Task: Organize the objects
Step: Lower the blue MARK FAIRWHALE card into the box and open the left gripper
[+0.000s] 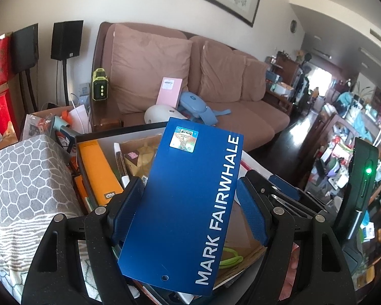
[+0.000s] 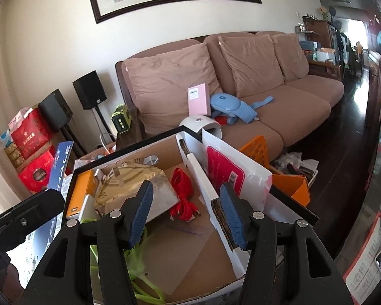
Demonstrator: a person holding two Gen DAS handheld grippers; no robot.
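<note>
My left gripper (image 1: 189, 181) is shut on a flat blue box (image 1: 188, 198) printed MARK FAIRWHALE, its pads pressing the box's two long edges. The box hangs tilted above an open cardboard carton (image 1: 119, 129). In the right wrist view the same blue box (image 2: 61, 162) shows at the far left beside the carton (image 2: 129, 142). My right gripper (image 2: 186, 185) stands open over the carton's right side. The carton's white inner wall (image 2: 203, 178) runs up against the right finger; the left finger touches nothing. Inside lie an orange box (image 2: 81, 193), a tan parcel (image 2: 129, 185), a red cable (image 2: 183, 190) and a green cord (image 2: 137, 267).
A white sleeve with a pink label (image 2: 223, 170) and an orange basket (image 2: 256, 150) stand right of the carton. A grey patterned cloth (image 1: 25, 178) lies to its left. Behind is a brown sofa (image 2: 279, 117) with a pink booklet, a blue toy and a white device. Red gift boxes (image 2: 30, 137) stack far left.
</note>
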